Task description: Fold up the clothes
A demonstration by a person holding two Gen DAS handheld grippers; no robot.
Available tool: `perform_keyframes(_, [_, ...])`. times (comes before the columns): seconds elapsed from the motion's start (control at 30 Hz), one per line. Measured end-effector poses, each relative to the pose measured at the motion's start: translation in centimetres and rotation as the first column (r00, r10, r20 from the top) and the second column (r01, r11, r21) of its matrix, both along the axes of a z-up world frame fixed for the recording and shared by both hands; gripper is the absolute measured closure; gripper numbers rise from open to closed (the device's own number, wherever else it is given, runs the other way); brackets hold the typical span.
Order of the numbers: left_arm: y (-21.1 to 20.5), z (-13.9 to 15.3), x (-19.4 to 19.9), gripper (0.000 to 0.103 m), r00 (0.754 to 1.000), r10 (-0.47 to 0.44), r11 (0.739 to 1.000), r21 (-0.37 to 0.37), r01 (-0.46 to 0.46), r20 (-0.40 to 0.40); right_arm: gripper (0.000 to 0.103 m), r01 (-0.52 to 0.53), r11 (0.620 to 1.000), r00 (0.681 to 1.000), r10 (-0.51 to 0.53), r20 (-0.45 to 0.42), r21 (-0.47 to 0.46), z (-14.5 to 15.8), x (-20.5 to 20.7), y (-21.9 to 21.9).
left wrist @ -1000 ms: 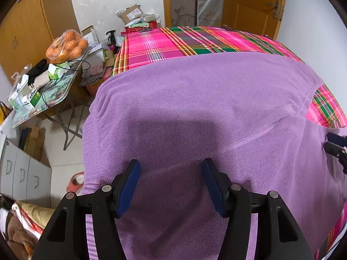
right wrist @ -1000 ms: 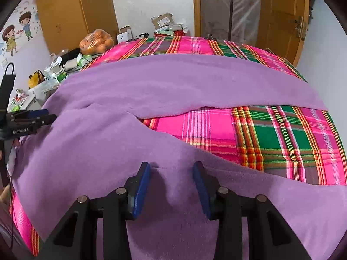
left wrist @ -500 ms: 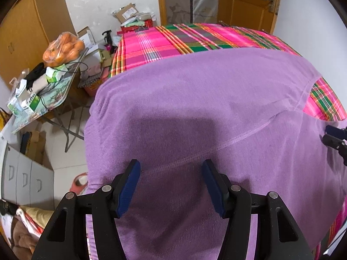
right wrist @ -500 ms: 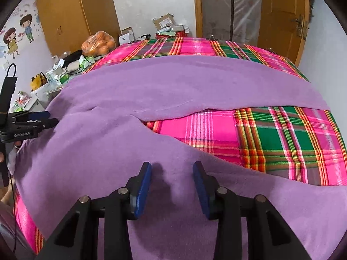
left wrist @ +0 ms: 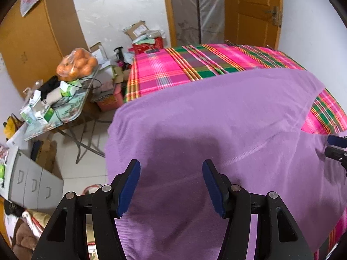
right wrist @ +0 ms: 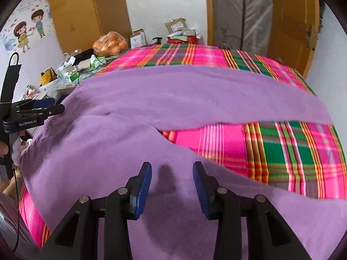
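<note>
Left gripper [left wrist: 171, 184]: jaws apart, nothing between the pads, hovering over the near part of the purple garment [left wrist: 216, 119]. Right gripper [right wrist: 172, 181]: same, jaws apart, empty, above the cloth; its shadow falls on the fabric just ahead of the tips. Neither pad is pressing on the fabric as far as I can see.

Garment lies spread on the plaid bedsheet [right wrist: 292, 151]. From the right wrist it reads as two long purple bands that join on the left, with a wedge of sheet showing between them. Looks like trousers or a long-sleeved piece; can't tell which. The near left edge drapes over the side of the bed. A stitched seam [left wrist: 249, 153] runs diagonally just beyond the left tips.

Further out: folding table [left wrist: 71, 108] beside the bed, loaded with boxes and a bag of oranges [left wrist: 76, 65]. Cardboard clutter and a wooden door [left wrist: 251, 10] against the far wall.

Risks, my read:
- Fabric is soft and fuzzy. A shallow pinch likely takes one layer only, so the fold comes out skewed.
- The overhanging left edge adds weight; lifting from one side could drag the whole piece off the bed.
- Pinching too deep could catch the sheet as well.
- Uneven lift between the two hands would twist the bands.
</note>
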State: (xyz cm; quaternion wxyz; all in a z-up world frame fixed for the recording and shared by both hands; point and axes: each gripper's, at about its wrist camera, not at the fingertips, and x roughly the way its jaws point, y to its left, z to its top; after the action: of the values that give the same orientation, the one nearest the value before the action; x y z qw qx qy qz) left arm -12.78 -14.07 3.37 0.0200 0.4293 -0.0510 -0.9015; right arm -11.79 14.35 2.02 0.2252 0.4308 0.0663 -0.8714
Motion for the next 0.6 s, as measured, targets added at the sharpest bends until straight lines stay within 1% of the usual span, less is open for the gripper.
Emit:
perform_keyframes(0.17, [-0.6, 0.1, -0.1, 0.043, 0.999, 0.033, 0.999, -0.028, -0.033, -0.007, 0.062, -0.049, 0.999, 0.998, 0.049, -0.032, 0.016, 1.6, -0.6, -1.3])
perform_keyframes(0.33, [-0.8, -0.2, -0.5, 0.045, 0.999, 0.041, 0.998, -0.045, -0.041, 0.004, 0.062, -0.104, 0.995, 0.994, 0.104, -0.033, 0.014, 2.5, -1.7, -2.2])
perform_keyframes(0.47, [-1.5, -0.1, -1.4, 0.045, 0.999, 0.040, 0.999, -0.013, -0.040, 0.012, 0.062, -0.144, 0.989, 0.989, 0.145, -0.034, 0.035, 2.8, -2.8, -2.9])
perform_keyframes(0.6, [-2.8, 0.6, -2.7, 0.045, 1.000, 0.021, 0.999, 0.041, -0.021, 0.002, 0.062, -0.182, 0.982, 0.982, 0.185, -0.046, 0.059, 3.4, -4.5, -3.5])
